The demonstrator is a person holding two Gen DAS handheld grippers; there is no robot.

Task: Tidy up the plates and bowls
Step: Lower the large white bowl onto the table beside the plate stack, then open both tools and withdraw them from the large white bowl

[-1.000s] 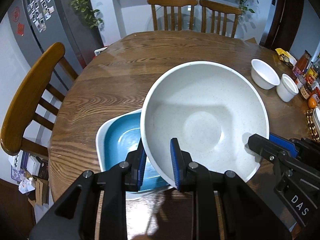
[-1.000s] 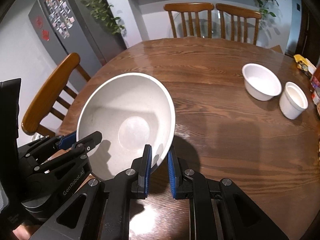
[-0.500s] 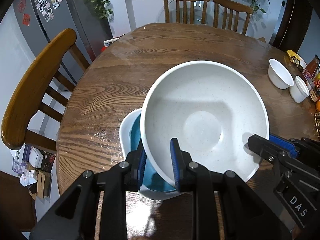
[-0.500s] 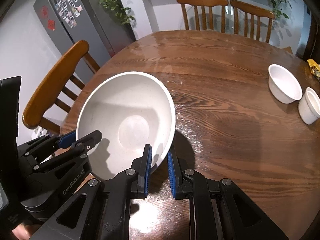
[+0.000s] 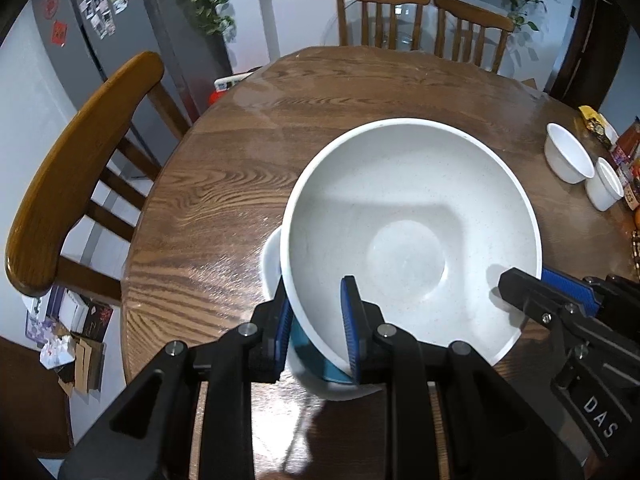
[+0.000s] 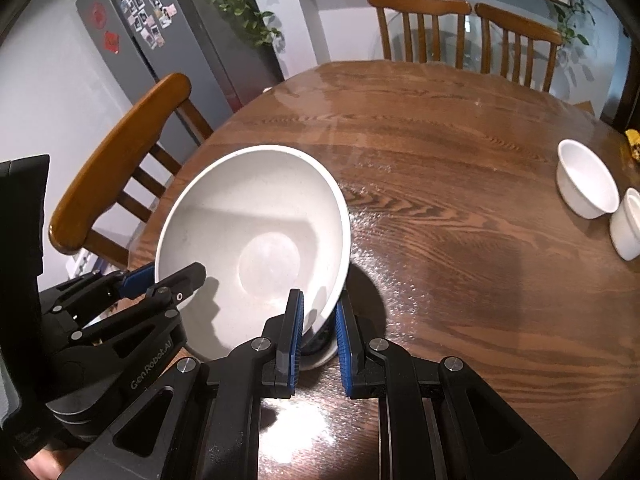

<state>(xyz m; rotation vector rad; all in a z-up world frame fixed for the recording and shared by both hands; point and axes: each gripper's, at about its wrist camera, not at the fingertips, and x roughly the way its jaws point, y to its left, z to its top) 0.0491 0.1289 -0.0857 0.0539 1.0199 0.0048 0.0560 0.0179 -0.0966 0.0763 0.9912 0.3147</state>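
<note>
Big white bowl [image 5: 408,240] gripped at its rim by left tool [image 5: 316,320] and right tool [image 6: 318,322], now carried over blue dish [image 5: 320,368] on worktop [image 6: 460,200]; ready for nesting.

You face a round wooden table [image 5: 248,168]. Two wooden chairs [image 5: 420,24] stand at its far edge, one chair [image 5: 76,168] at its left edge. Grey refrigerator [image 6: 132,32] with magnets and trailing plant [image 6: 240,4] occupy the far-left wall.

Your left wrist view looks steeply down, close over the big white bowl [image 5: 408,240]; your right wrist view sees it from the other side; both share the round table [image 5: 224,184].
</note>
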